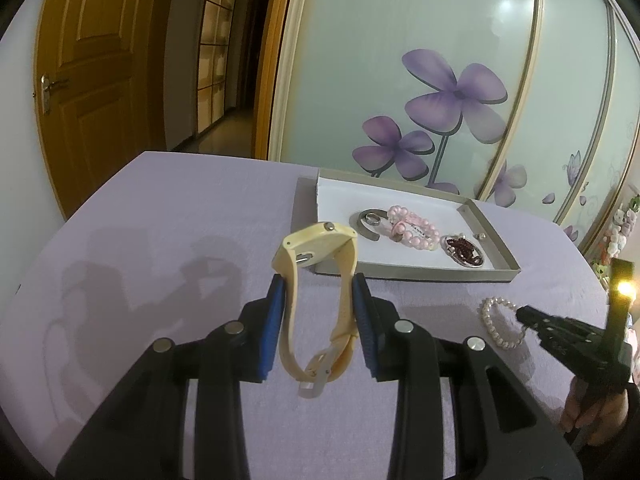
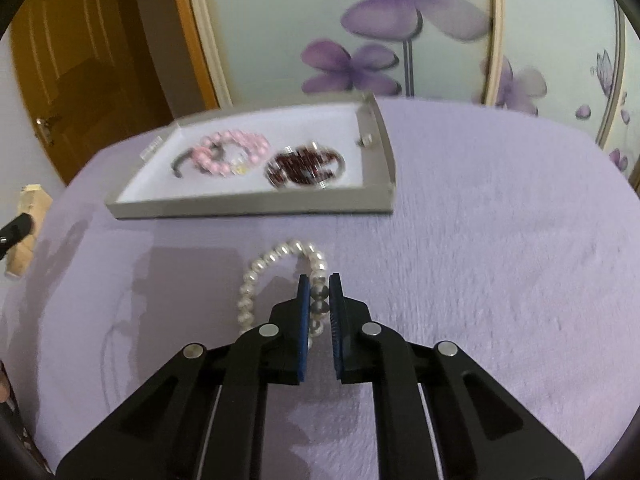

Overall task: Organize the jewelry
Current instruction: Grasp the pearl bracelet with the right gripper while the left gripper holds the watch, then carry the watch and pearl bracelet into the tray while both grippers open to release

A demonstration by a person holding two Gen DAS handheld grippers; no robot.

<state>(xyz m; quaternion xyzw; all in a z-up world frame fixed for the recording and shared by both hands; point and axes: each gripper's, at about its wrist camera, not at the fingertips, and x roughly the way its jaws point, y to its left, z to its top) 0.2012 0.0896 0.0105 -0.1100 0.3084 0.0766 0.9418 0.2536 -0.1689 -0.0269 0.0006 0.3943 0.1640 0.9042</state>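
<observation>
One cream watch (image 1: 316, 280), held in the left tool (image 1: 320, 312). One white pearl bracelet (image 2: 280, 280), pinched in the right tool (image 2: 320, 312). One grey tray (image 1: 500, 240) on the far right of the worktop (image 1: 160, 220). Inside: one pink bead bracelet (image 1: 412, 228), one dark red pendant (image 1: 464, 250), one open grey bangle (image 1: 360, 224), one ring (image 1: 373, 219), one small silver piece (image 1: 481, 236). Two tools in all.

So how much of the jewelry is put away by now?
The tray already holds a pink bead bracelet, a dark red pendant, a grey bangle and a ring. In hand: the left gripper clamps a cream watch, and the right gripper closes around a pearl bracelet on the cloth. Both still need placing in the tray.
</observation>
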